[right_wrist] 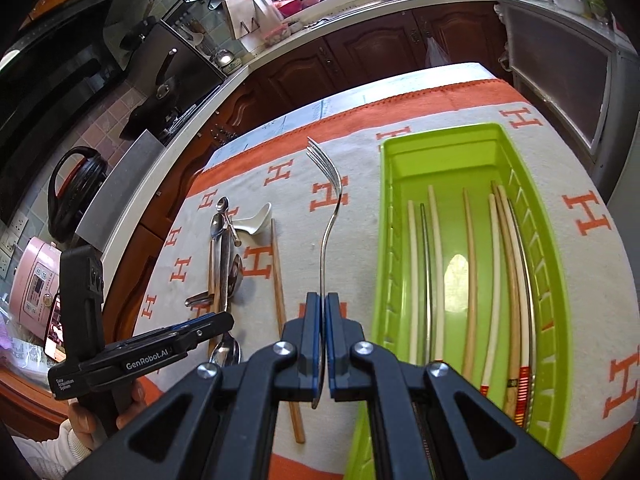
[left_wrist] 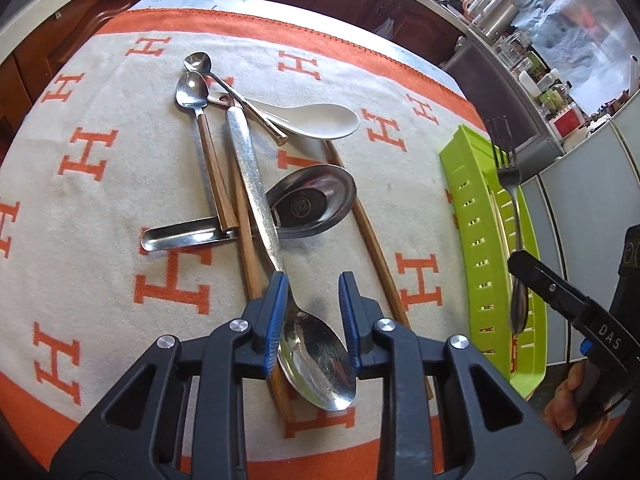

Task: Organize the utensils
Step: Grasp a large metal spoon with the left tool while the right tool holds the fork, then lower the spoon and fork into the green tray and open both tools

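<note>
**Left jaws astride a spoon; right jaws clamped on a fork beside the tray**

Reading from the left of the left wrist view, we see a pile of utensils on the tabletop, which is covered by a cream cloth [left_wrist: 100, 208] with orange H letters and an orange border. The pile holds two small spoons [left_wrist: 191, 87] with their bowls at the far end, a white ceramic spoon [left_wrist: 320, 120], a flat steel ladle [left_wrist: 310, 200], brown chopsticks [left_wrist: 370, 240], and a large steel spoon [left_wrist: 316, 360] whose textured handle runs away from the camera.

The left gripper [left_wrist: 313, 328] stands with its jaws parted. We find the large spoon's bowl between the two blue pads, its neck just beside the left-hand pad [left_wrist: 278, 320]; we cannot tell whether either pad touches the metal.

Further right lies the green tray [left_wrist: 480, 240], with slotted walls. In the right wrist view we see it holding several pale and brown chopsticks [right_wrist: 472, 280] lying lengthwise.

The right gripper [right_wrist: 324, 344] has its jaws closed on the lower handle of a steel fork [right_wrist: 330, 224]. The fork is held edge-on, its tines pointing away from the camera and curving up. In that view it stands left of the tray's near wall, over the cloth between the tray and a single brown chopstick [right_wrist: 280, 300].
</note>
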{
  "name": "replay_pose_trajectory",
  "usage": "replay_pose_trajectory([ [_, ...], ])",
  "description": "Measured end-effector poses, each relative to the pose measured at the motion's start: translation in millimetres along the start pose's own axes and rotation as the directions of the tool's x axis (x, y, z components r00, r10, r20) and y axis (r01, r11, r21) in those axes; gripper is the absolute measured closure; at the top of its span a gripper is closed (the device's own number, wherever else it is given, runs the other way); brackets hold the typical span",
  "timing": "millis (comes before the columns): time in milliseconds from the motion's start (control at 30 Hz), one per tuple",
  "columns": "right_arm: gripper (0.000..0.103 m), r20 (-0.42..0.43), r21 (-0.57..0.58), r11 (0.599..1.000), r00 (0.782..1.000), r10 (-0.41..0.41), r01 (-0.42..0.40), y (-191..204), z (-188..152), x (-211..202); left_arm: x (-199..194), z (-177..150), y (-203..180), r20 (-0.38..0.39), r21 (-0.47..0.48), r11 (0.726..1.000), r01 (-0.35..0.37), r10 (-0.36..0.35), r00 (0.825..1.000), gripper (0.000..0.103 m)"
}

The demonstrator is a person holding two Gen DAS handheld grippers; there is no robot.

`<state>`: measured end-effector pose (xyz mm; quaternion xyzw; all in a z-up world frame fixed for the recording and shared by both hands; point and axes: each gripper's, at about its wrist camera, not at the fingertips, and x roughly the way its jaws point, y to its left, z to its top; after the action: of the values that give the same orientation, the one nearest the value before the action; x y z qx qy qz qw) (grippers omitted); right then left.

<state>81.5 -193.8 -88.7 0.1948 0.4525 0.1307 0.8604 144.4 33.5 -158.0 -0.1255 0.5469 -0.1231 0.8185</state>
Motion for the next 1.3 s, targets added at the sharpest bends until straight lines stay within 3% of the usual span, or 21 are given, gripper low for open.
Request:
replay_pose_trajectory([
  [200, 0.101, 0.004, 0.008, 1.000, 1.000, 0.012, -0.012, -7, 0, -1, 9, 1, 0, -0.035, -0.006, 0.999, -0.048, 0.048, 0.998, 0.080],
  [500, 0.101, 0.003, 0.027, 1.000, 1.000, 0.010, -0.010, -15, -1, 1, 16, 4, 3, -0.032, -0.039, 0.998, -0.039, 0.037, 0.999, 0.080],
  [567, 0.101, 0.007, 0.029, 1.000, 1.000, 0.007, -0.007, -15, -1, 0, 17, 5, 5, -0.030, -0.046, 0.997, -0.060, 0.058, 0.998, 0.097],
  [633, 0.101, 0.010, 0.030, 1.000, 1.000, 0.009, -0.009, -16, 0, -1, 16, 5, 9, -0.027, -0.070, 0.997, -0.044, 0.042, 0.999, 0.098],
  [900, 0.101, 0.023, 0.021, 1.000, 1.000, 0.015, -0.016, -10, -2, -7, 7, 2, 1, 0.016, -0.062, 0.992, -0.107, 0.108, 0.994, 0.101],
  [1300, 0.101, 0.049, -0.005, 1.000, 0.998, 0.024, -0.024, 3, -4, -21, -27, -6, -25, 0.088, -0.015, 0.996, -0.087, 0.088, 0.992, 0.103],
])
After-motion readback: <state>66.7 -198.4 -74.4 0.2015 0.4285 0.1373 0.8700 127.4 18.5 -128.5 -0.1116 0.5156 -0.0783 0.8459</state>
